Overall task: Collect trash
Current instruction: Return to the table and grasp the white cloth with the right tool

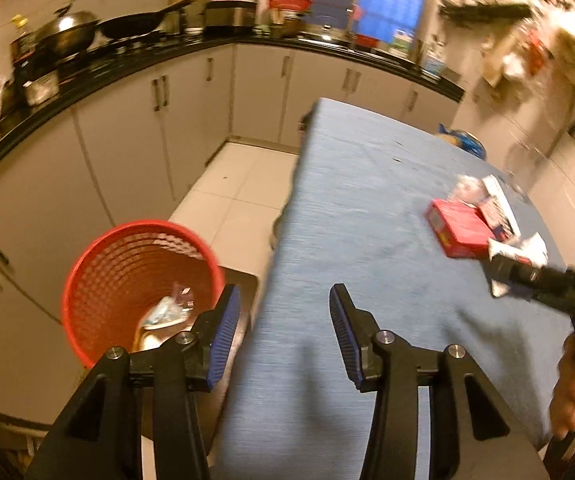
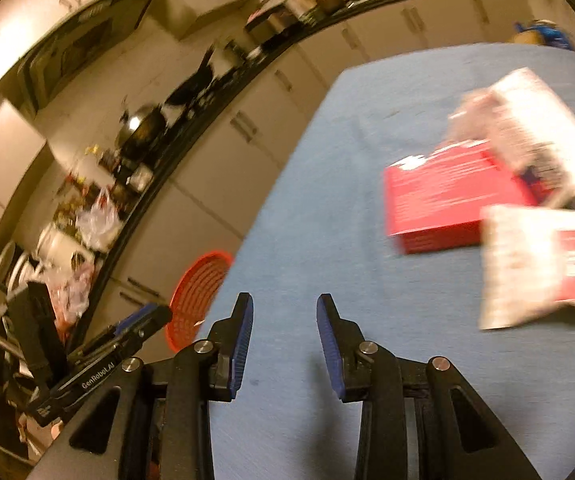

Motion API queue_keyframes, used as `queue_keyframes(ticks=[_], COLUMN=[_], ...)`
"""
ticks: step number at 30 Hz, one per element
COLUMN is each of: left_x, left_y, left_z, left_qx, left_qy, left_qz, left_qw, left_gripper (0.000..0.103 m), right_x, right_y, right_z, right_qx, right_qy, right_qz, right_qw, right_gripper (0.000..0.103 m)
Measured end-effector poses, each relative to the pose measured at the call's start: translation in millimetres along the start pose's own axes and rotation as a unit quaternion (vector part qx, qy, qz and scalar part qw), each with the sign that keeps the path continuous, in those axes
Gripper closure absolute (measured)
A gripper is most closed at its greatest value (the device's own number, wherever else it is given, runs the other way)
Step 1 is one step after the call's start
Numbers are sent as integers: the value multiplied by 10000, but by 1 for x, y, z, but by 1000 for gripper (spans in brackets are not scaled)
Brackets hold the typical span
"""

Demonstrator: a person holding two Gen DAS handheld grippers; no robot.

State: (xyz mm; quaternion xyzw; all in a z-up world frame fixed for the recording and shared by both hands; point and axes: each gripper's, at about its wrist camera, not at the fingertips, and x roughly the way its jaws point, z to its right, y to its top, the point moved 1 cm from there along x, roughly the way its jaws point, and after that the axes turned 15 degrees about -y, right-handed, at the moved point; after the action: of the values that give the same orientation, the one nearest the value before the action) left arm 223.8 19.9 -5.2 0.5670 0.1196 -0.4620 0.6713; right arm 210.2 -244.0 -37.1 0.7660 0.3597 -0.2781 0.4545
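Left wrist view: left hand-held gripper (image 1: pixel 285 312) pointed down at counter (image 1: pixel 367 208) edge, jaws apart, empty. Right hand-held gripper (image 2: pixel 284 316) likewise released, empty. Red box (image 2: pixel 443 204) and wrappers (image 2: pixel 543 264) lay on counter; red basket (image 1: pixel 99 280) on floor beside it held trash.

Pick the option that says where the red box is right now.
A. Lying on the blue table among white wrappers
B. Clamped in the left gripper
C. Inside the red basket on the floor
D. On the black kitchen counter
A: the red box lies flat on the blue table next to the white wrappers, while the red basket on the floor holds only other scraps and the left gripper is open and empty.
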Motion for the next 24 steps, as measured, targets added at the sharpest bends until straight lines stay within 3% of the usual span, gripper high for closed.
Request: queue_keyframes(ticks=[2, 7, 10, 13, 18, 24], left_x=[6, 28, 45, 58, 68, 81], left_y=[0, -2, -5, -4, -4, 3], left_z=[15, 58, 86, 108, 139, 167], left_qx=[106, 418, 628, 755, 1021, 1097], left_qy=[-110, -447, -603, -764, -879, -1113], left_qz=[-90, -348, -552, -725, -829, -980], left_qw=[9998, 9975, 9947, 9916, 9874, 9828], left_gripper=[57, 52, 51, 50, 47, 41], right_x=[-20, -79, -95, -90, -69, -48], right_y=[6, 28, 39, 46, 48, 48], right_z=[27, 108, 150, 186, 215, 225], right_qx=[209, 740, 999, 1242, 1573, 1568], right_qy=[-166, -973, -1852, -2248, -2175, -1850], right_qz=[185, 908, 1074, 947, 765, 682], right_qw=[9995, 9883, 9717, 9618, 9602, 9677], right_gripper=[66, 46, 44, 43, 43, 43])
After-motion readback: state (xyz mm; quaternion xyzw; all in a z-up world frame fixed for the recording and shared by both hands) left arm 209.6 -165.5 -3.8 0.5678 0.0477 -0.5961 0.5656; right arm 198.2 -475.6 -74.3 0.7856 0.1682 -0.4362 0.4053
